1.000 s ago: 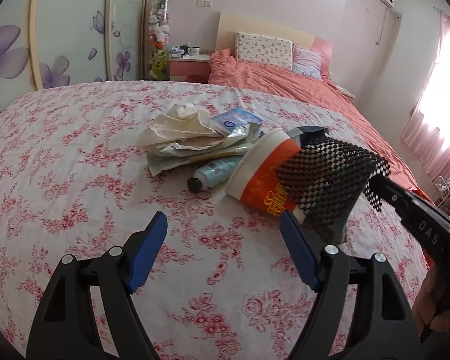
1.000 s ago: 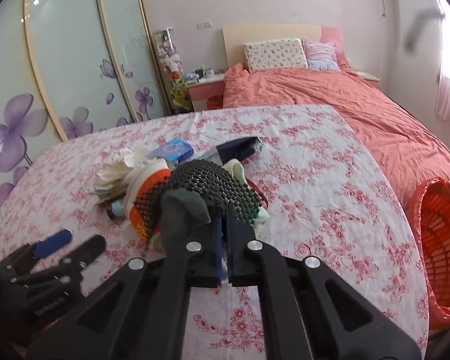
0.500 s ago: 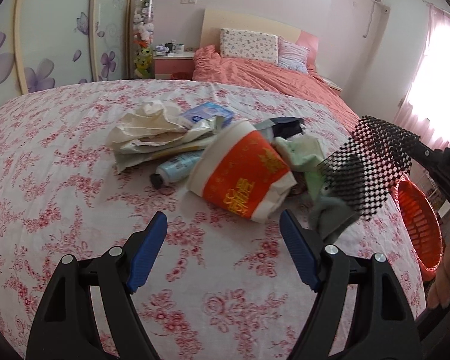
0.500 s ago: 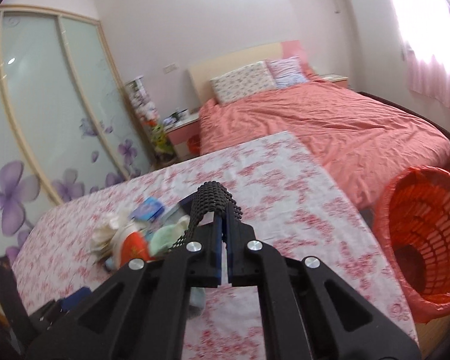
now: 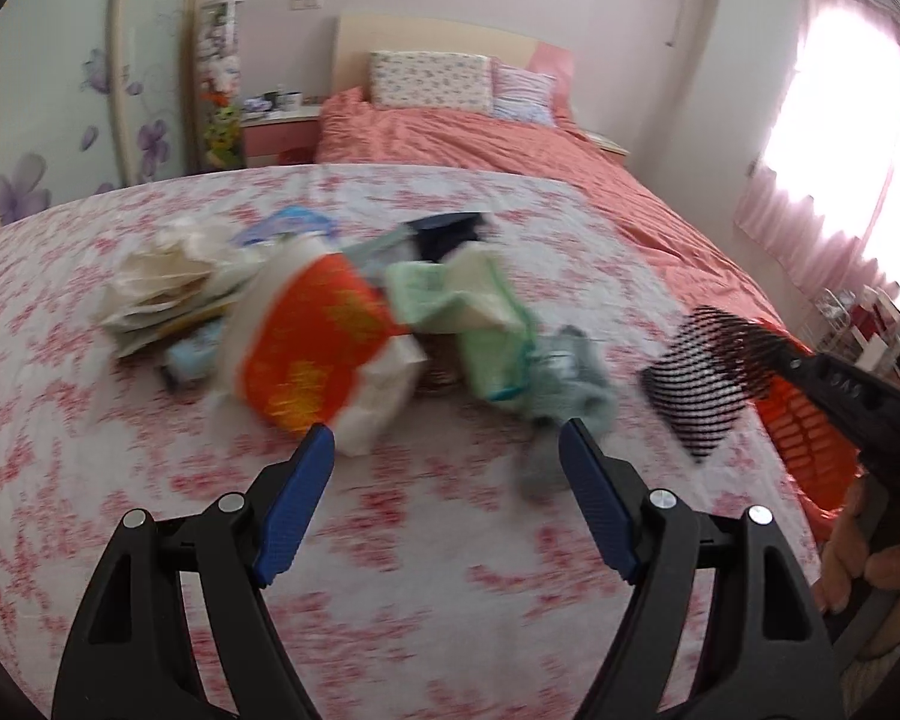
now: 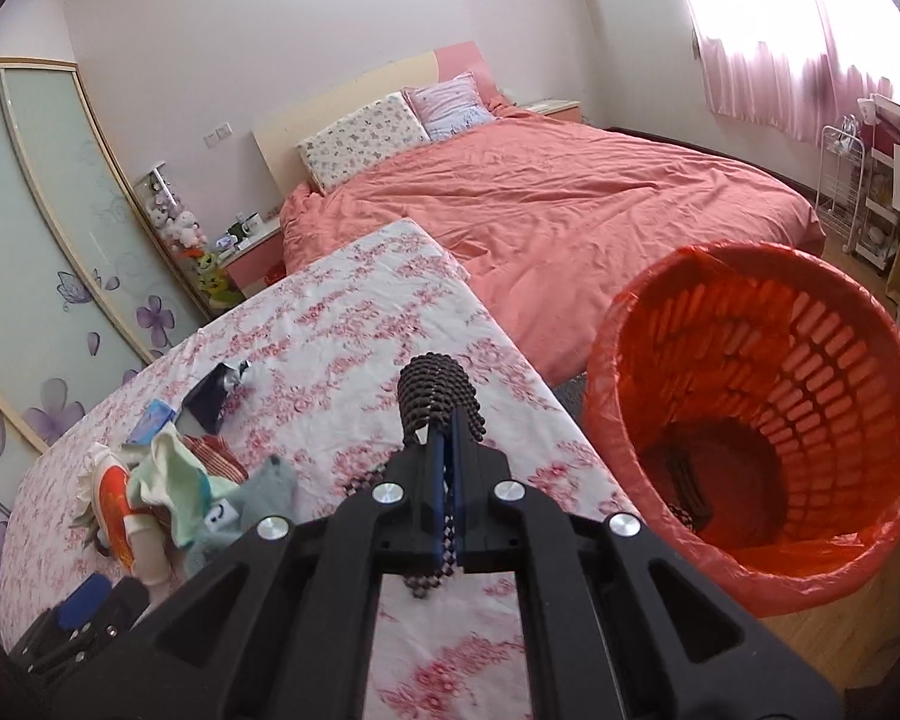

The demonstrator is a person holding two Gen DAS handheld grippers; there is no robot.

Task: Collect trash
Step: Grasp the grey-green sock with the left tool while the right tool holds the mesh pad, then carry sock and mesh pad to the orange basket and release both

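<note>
Black netting [image 6: 437,402] is pinched in your right hand-held gripper [image 6: 448,480], near the red bin [image 6: 750,420]. Carry it over the rim, then let go. Your left hand-held gripper [image 5: 447,501] hangs wide open and empty above the bed [image 5: 420,540].

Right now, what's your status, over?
Right claw shut on black mesh netting, beside the red bin. Left claw open, empty. Nothing blocking.

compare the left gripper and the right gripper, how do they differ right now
The left gripper stands open with nothing between its blue pads; the right gripper is shut on a black mesh net. The left gripper points at the trash pile on the floral bedspread; the right gripper points beside the red basket. Both have black frames.
</note>
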